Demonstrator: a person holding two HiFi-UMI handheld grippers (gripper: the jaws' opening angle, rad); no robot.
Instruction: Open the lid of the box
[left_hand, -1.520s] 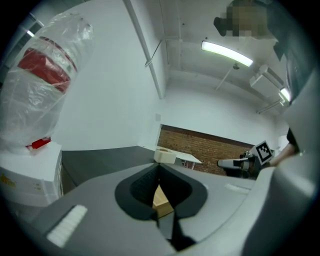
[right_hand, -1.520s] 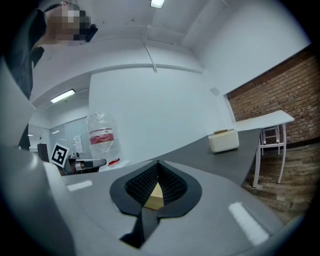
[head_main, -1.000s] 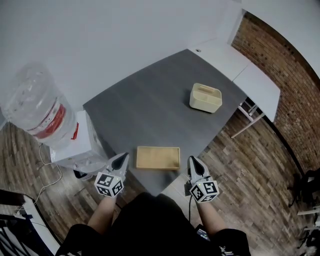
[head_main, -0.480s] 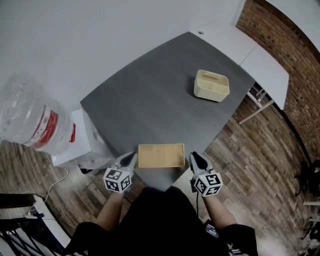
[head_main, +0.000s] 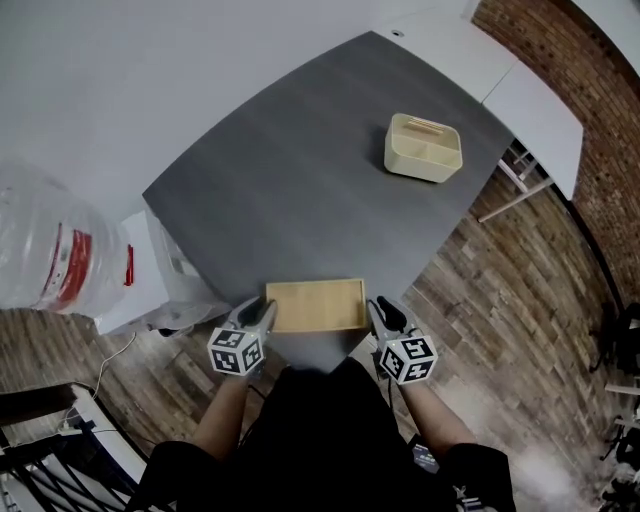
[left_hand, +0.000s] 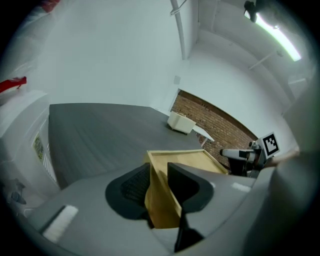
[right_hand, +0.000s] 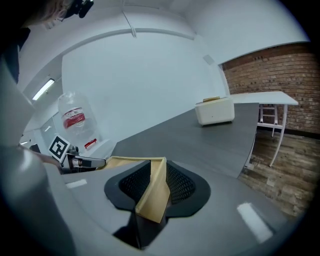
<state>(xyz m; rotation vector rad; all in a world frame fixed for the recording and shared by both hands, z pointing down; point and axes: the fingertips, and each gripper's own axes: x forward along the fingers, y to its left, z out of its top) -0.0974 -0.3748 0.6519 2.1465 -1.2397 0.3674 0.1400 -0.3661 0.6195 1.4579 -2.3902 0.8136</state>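
Left gripper view has my left gripper (left_hand: 157, 172) spread wide, its jaws just opened, straddling the near end wall of the wooden box (left_hand: 187, 161); one jaw sits outside the wall, the other over the box's top. Right gripper view shows my right gripper (right_hand: 159, 172) likewise parted, its jaws having just been opening, with the box's opposite corner standing between the mesh pads (right_hand: 182, 184). From the head view, the box lies flat at the near edge of the dark grey table (head_main: 300, 180), a gripper at each short end. A cream container (head_main: 424, 147) sits well apart at the far side, and a water bottle (head_main: 45, 250) stands off the table's left.
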